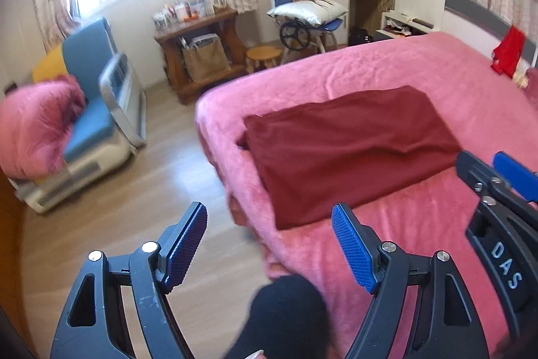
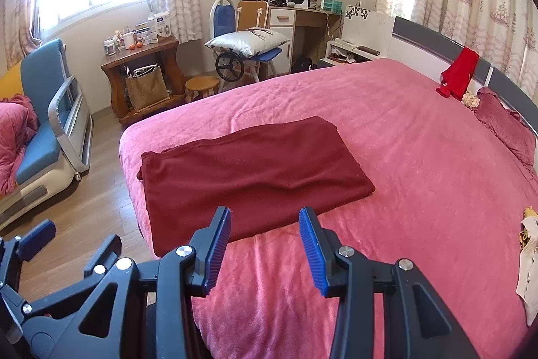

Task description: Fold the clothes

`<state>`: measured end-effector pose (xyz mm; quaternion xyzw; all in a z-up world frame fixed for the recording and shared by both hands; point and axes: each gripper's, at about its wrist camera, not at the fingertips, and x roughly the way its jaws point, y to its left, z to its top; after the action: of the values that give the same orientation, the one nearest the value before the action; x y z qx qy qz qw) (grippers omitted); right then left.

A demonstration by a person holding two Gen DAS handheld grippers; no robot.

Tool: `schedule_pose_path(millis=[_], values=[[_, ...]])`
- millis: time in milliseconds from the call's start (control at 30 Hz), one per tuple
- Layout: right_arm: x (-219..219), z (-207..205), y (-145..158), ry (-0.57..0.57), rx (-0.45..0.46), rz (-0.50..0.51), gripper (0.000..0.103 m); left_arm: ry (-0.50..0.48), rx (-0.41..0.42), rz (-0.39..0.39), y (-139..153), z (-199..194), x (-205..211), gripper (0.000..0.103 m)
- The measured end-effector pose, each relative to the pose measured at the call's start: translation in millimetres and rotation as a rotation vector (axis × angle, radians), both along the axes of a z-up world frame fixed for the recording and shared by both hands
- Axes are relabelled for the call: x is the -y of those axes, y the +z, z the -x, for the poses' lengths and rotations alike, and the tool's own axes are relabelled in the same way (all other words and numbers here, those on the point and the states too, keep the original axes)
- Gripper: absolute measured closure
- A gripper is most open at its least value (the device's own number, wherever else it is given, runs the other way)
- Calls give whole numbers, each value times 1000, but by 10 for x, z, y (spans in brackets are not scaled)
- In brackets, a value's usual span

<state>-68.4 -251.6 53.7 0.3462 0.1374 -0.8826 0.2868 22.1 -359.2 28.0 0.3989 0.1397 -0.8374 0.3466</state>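
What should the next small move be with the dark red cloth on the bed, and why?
Probably bring the open right gripper down onto the near edge of the dark red cloth. Both grippers are empty, the left gripper is off past the bed corner, and the cloth lies as a broad rectangle that could take another fold.

One folded dark red cloth (image 2: 255, 174) lies on one pink bed (image 2: 420, 177). Two grippers show, the left gripper (image 1: 269, 244) and the right gripper (image 2: 265, 249), each with two blue pads. At the far side stand one round stool (image 2: 201, 86), one wooden side table (image 2: 144, 56) and one desk (image 2: 316, 19). One red garment (image 2: 459, 73) hangs at the far right. One silver pillow (image 2: 248, 41) rests on one chair (image 2: 223, 17).
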Motion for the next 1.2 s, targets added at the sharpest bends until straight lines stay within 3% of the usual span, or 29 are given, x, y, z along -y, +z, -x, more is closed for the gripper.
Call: schedule_pose_path(millis=[100,300,700,1200], values=[[-19,5,17,-7,-10,2,61,-33,-14,-87,-56,10,5,25],[-72,34,40,-24,-30,-1,60,-47,-35,-136,-85,4,-21,25],[33,122,-190,-10,7,-69,60,-28,-4,-186,-267,63,115,23],[135,545,-433,-33,42,-106,60,2,44,-241,-495,434,283,21]])
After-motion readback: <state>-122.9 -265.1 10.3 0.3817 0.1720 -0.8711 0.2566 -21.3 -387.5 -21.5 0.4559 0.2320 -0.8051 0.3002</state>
